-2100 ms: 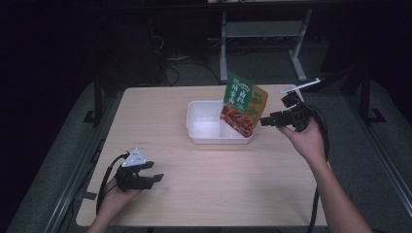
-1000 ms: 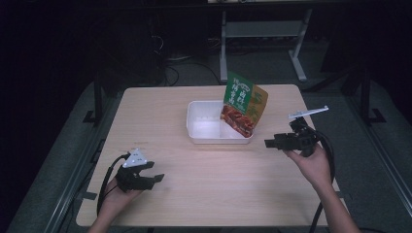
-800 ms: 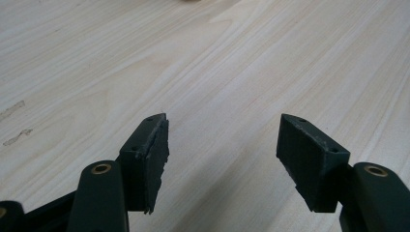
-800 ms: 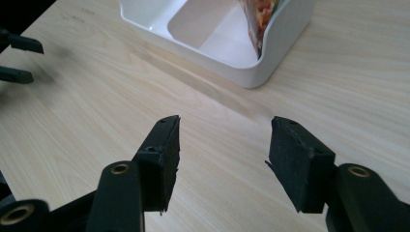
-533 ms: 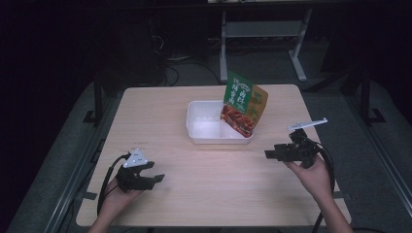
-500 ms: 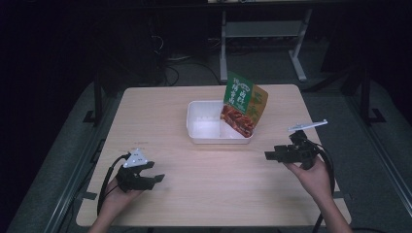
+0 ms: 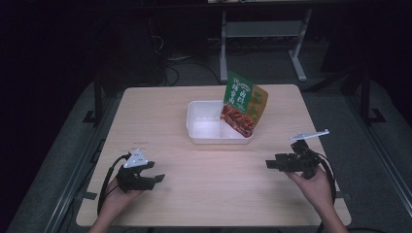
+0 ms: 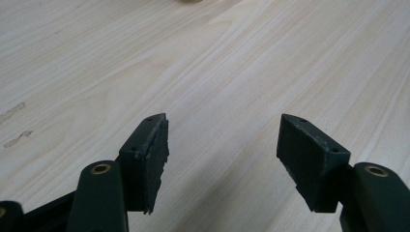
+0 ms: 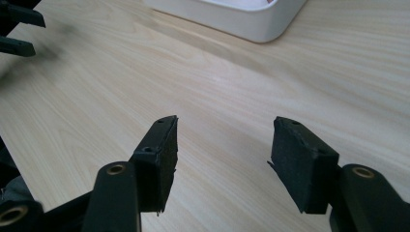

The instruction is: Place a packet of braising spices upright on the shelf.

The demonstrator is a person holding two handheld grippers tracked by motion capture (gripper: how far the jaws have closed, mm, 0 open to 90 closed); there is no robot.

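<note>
Green-and-orange snack pouch [image 7: 244, 104] leans in the white plastic tray [image 7: 204, 127], frame centre; right gripper [image 7: 270, 164] lower right, left gripper [image 7: 159, 178] lower left, jaws apart, empty.

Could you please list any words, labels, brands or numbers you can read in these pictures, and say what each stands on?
Pouch standing in the white tray: large pale characters on its green upper panel, too blurred and small to read.
Lower part of the pouch: a food picture, no legible text.
White tray, wooden table, left tongs and right tongs: no writing visible.
</note>
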